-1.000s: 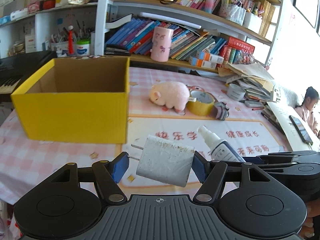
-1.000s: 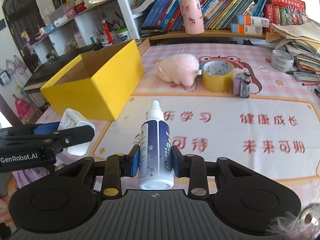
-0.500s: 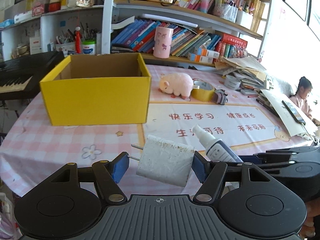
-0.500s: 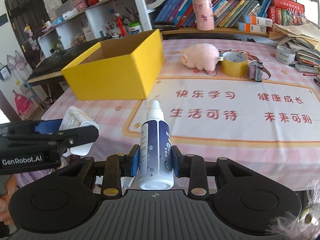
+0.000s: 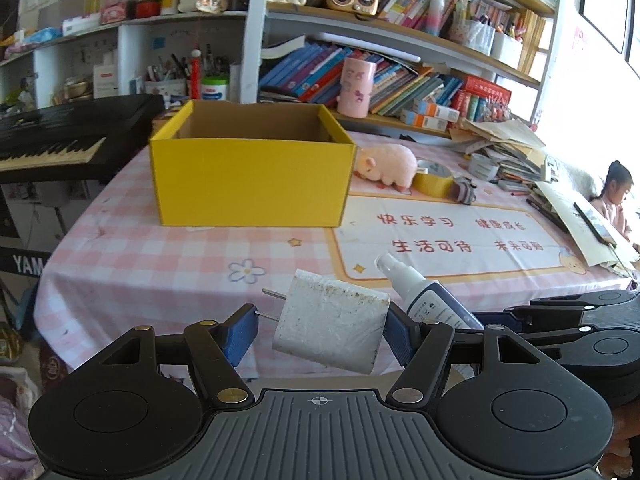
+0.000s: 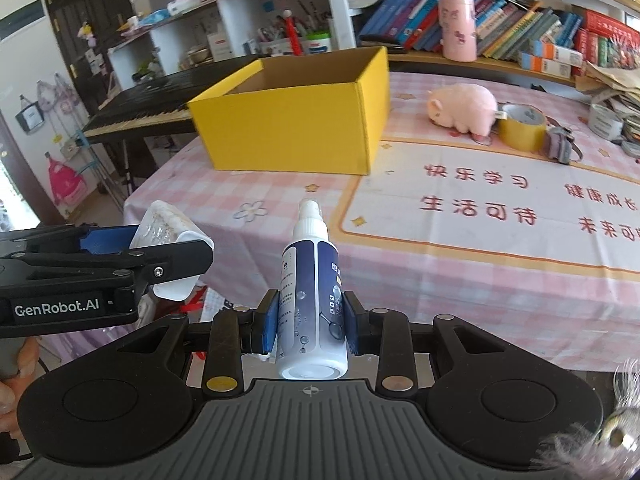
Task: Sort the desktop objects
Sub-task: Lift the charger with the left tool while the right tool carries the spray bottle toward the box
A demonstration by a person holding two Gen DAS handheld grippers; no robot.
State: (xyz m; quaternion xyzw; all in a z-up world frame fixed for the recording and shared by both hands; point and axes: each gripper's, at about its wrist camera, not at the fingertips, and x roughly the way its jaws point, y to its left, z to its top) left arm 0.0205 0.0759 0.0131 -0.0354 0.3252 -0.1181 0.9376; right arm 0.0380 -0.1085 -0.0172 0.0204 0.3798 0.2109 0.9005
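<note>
My left gripper [image 5: 318,336] is shut on a grubby white plug adapter [image 5: 332,332], its two prongs pointing at the left pad. My right gripper [image 6: 310,326] is shut on a white and dark-blue spray bottle [image 6: 312,280] with the nozzle pointing forward. Both hang just off the near edge of the pink checked table [image 5: 160,264]. The right wrist view also shows the adapter [image 6: 164,224] at the left. An open yellow box [image 5: 252,184] stands on the table's far left. A pink plush pig [image 5: 390,162], a yellow tape roll [image 5: 434,178] and a small grey object [image 5: 464,192] lie beside it.
A black keyboard piano [image 5: 60,136] stands left of the table. Crowded bookshelves [image 5: 400,80] run along the back. A pile of papers and books [image 5: 508,148] covers the table's right end, and a person [image 5: 616,196] sits beyond it.
Both grippers have drawn back from over the table to just off its near edge, so the box and toys look farther away. Both grips are unchanged.
</note>
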